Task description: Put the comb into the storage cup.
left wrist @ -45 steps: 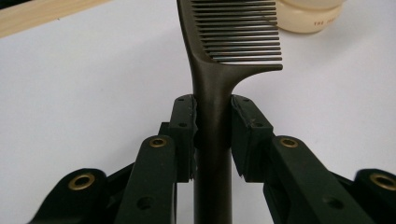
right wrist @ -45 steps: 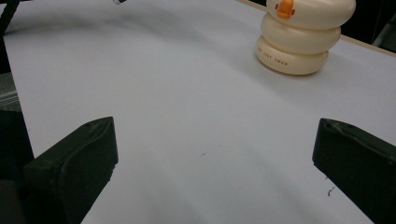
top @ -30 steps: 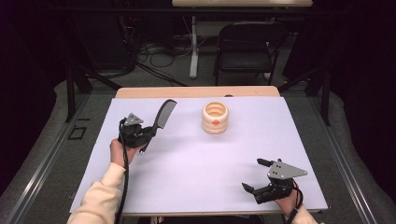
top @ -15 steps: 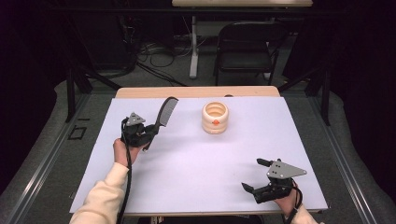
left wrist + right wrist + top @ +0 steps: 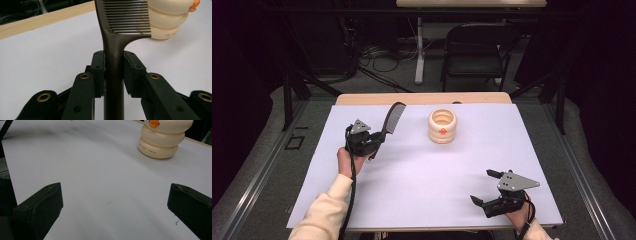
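My left gripper is shut on the handle of a dark comb, which points up and away over the left of the table. In the left gripper view the comb runs straight up between the two pads, its teeth in front of a cream ribbed cup. That cream cup with an orange mark stands upright at the table's far middle. My right gripper rests near the front right edge, jaws wide apart, nothing between them. From there the cup sits well ahead.
A white sheet covers the wooden table. A dark folding chair and cables lie on the floor beyond the far edge. Dark rails flank the table on both sides.
My left gripper has lifted the comb a little farther from me and to the right, toward the cup. The right gripper has stayed where it was.
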`<state>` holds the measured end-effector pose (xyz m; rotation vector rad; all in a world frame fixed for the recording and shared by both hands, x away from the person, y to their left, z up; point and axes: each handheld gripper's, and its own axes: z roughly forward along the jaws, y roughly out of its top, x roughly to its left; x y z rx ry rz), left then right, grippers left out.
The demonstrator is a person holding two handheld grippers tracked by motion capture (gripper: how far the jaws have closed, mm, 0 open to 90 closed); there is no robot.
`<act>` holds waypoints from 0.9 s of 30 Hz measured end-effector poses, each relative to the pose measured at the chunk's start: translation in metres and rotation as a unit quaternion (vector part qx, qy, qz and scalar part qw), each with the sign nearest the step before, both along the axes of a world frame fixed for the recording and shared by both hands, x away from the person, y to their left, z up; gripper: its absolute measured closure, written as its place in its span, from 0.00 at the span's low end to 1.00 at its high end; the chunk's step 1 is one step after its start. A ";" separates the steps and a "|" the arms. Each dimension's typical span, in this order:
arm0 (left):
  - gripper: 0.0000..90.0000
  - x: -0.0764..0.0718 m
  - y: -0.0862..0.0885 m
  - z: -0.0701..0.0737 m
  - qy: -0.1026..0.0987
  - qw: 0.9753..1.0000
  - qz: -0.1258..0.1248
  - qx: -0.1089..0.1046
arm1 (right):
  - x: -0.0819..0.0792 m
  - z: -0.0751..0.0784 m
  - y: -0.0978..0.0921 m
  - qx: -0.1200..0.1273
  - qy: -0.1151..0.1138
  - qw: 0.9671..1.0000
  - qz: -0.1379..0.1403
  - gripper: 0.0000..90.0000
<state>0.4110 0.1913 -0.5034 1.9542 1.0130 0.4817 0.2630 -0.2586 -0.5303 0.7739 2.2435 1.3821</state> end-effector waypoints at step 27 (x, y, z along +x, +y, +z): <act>0.80 0.000 -0.004 0.014 -0.022 0.999 -0.006 -0.023 | 0.000 -0.002 0.001 -0.004 0.001 1.000 0.001 0.00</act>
